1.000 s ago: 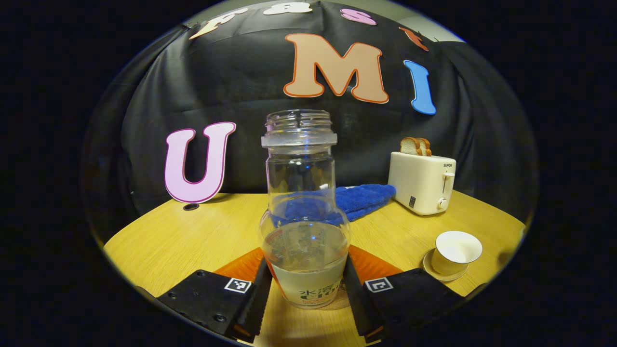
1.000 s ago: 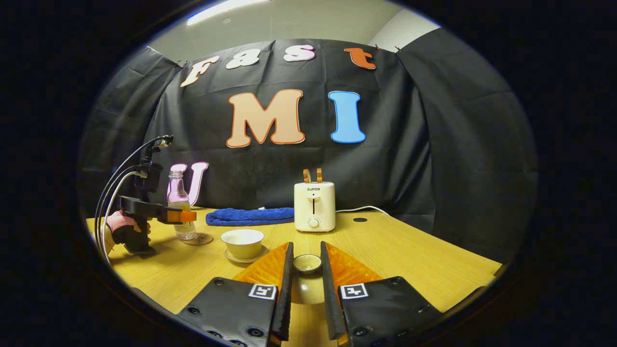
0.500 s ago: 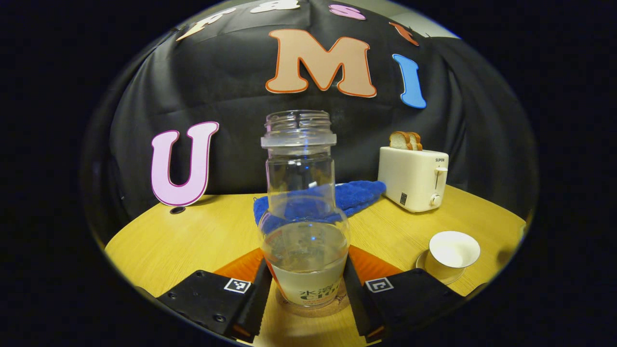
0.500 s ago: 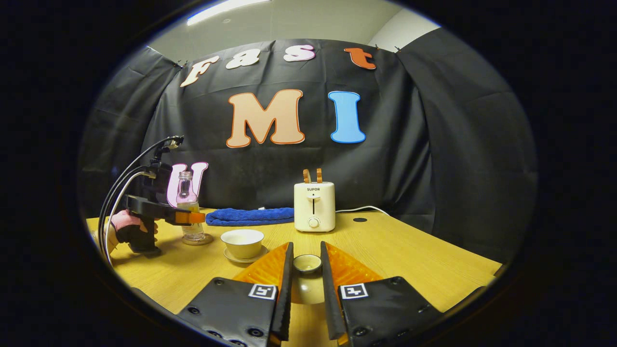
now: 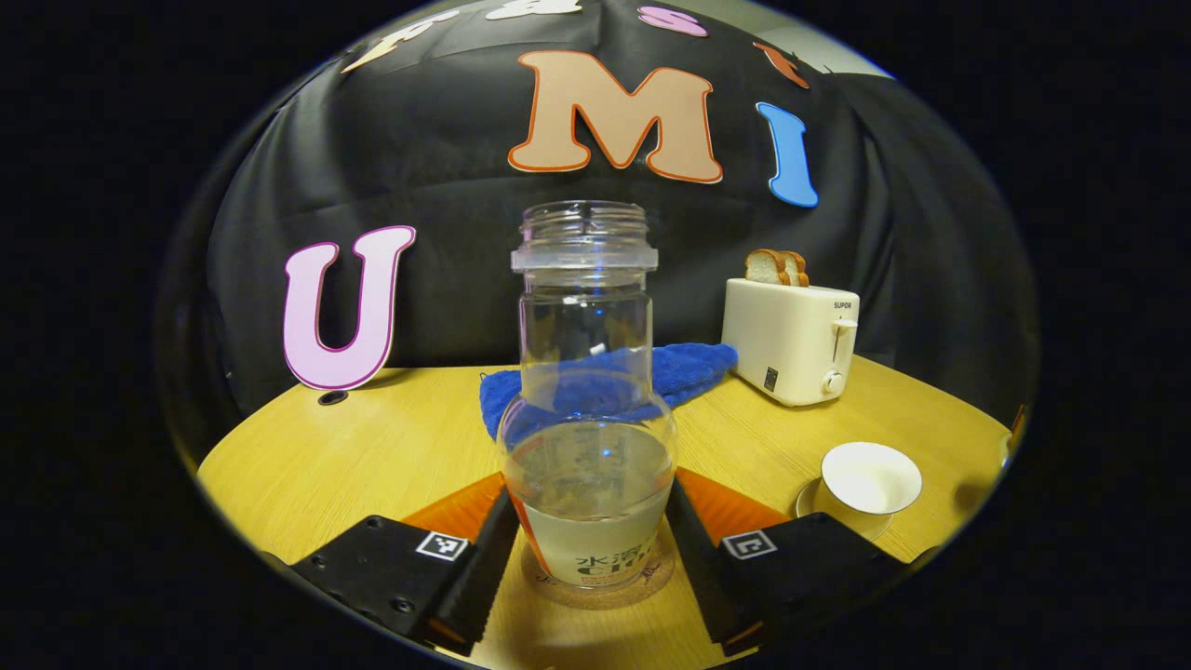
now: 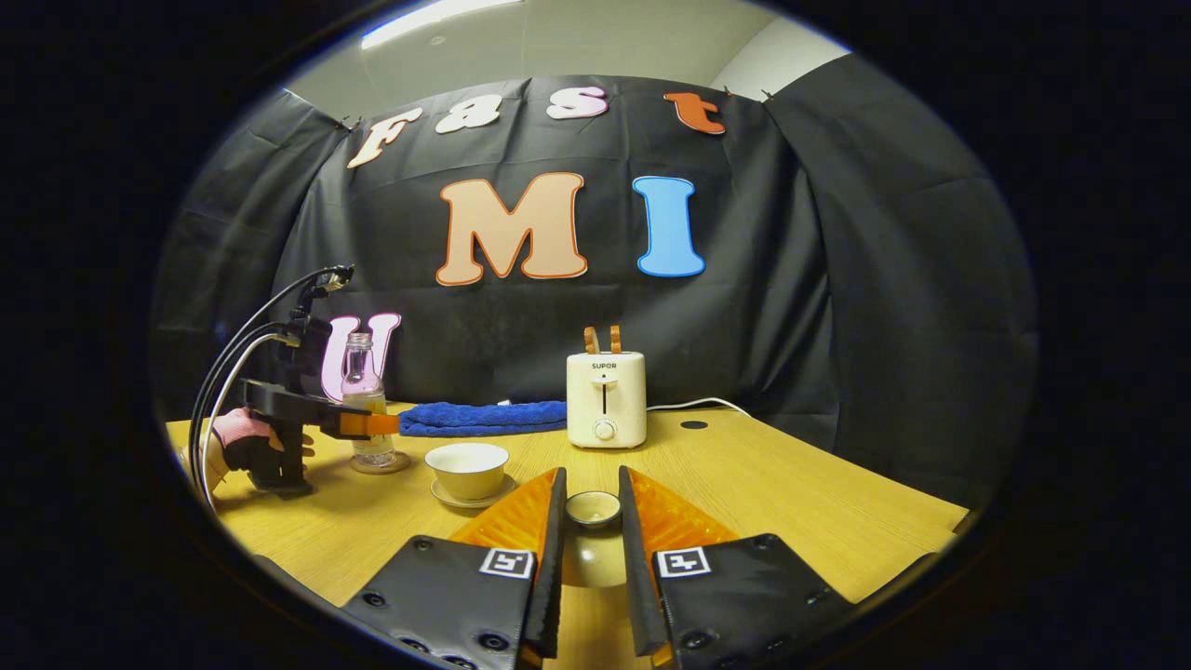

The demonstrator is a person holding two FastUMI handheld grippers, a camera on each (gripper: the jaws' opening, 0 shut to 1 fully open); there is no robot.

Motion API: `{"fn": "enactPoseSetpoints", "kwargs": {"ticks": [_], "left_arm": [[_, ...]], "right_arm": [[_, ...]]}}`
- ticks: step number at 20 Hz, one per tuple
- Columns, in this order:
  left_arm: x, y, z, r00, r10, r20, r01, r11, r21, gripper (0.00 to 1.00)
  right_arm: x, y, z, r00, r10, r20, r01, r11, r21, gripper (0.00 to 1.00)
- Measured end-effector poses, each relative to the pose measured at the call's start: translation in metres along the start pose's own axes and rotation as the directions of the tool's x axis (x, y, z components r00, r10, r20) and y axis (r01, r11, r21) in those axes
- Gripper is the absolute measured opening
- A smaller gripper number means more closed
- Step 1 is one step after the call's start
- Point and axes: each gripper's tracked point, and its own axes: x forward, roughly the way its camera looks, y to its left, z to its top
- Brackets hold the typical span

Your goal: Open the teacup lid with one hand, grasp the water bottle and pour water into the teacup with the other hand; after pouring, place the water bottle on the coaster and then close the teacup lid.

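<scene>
On the wooden table (image 6: 791,484) a toaster (image 6: 607,398) stands beside a blue towel (image 6: 479,417) near the wall. The uncapped bottle (image 5: 588,409) stands upright on the round coaster (image 5: 600,588), with the left claw (image 5: 590,549) around its lower body; whether its fingers press the sides I cannot tell. The open teacup (image 6: 467,469) sits on its saucer right of the bottle, and the right claw (image 6: 593,544) is closed on the lid (image 6: 594,508).
</scene>
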Motion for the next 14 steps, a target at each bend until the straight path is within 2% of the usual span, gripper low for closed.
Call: {"fn": "enactPoseSetpoints", "kwargs": {"ticks": [4,11,14], "left_arm": [[-0.007,0.003,-0.002,1.000,0.005,0.006,-0.005,1.000,-0.025,0.95],[-0.031,0.012,0.007,0.996,0.047,0.079,-0.046,0.999,-0.021,0.95],[-0.043,0.011,0.008,0.993,0.046,0.108,-0.048,0.999,0.010,0.95]], "right_arm": [[0.000,0.000,0.000,1.000,0.000,0.000,0.000,1.000,0.000,0.34],[0.000,0.000,0.000,1.000,0.001,0.001,-0.001,1.000,0.000,0.34],[0.000,0.000,0.001,1.000,0.002,0.001,-0.002,1.000,0.000,0.34]]}}
